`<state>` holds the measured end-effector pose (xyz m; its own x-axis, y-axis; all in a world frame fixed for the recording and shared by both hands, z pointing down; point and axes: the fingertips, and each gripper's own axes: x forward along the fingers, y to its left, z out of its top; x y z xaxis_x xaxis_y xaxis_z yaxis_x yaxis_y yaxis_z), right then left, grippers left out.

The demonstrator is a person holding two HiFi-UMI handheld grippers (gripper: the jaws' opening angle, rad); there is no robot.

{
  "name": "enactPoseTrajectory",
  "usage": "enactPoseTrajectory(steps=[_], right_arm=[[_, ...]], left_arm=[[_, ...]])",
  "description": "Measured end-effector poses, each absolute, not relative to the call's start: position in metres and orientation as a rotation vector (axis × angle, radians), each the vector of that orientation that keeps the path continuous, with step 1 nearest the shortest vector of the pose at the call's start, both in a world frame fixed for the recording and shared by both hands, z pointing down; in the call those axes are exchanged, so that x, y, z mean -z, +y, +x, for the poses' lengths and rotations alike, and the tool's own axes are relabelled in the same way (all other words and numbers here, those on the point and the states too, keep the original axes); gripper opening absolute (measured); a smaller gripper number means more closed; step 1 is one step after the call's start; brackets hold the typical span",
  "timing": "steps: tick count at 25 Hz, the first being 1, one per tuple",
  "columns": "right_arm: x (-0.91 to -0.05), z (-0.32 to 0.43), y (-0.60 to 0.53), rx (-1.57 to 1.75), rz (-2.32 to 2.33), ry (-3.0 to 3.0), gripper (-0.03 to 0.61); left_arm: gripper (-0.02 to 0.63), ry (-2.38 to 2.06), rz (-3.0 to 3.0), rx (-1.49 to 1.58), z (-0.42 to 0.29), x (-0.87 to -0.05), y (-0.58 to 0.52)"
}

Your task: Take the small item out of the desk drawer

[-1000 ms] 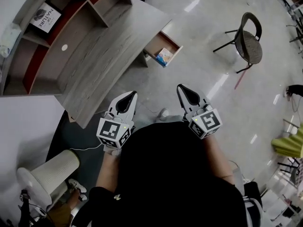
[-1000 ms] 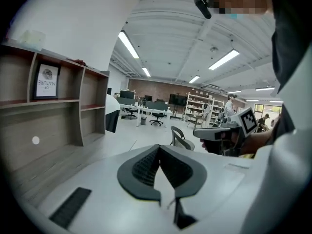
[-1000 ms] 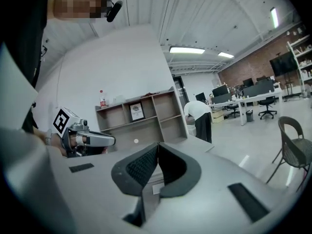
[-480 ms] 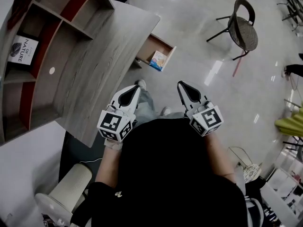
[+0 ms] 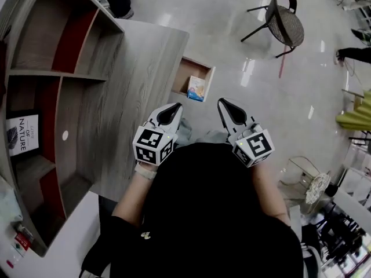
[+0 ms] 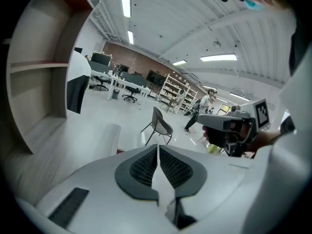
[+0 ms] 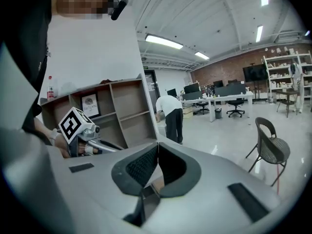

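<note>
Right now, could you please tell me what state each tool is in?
Left tool: closed, holding nothing.
Right tool: closed, holding nothing.

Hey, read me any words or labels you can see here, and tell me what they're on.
"OF NATURE": on the white card in the desk shelf; smaller print beside it unreadable.
Print on the small item in the open drawer: too small to read.
</note>
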<state>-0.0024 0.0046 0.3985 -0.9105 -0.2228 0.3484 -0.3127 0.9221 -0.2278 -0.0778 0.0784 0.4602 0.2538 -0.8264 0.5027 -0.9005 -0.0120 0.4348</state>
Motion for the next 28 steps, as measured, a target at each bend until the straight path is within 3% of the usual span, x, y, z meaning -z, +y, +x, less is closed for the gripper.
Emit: enactPoseTrajectory(steps=[17, 28], right_arm=[[-0.432, 0.044, -0.063, -0.549, 0.877, -2.529, -0.003], [-0.466, 0.102, -0.071, -0.644, 1.010, -2.405, -0.003]], left_arm=[[0.017, -1.233, 1.507, -0.284, -0.072, -0.605, 0.012], [0.214, -1.144, 1.390, -0.415, -0.039, -0.696, -0.004]])
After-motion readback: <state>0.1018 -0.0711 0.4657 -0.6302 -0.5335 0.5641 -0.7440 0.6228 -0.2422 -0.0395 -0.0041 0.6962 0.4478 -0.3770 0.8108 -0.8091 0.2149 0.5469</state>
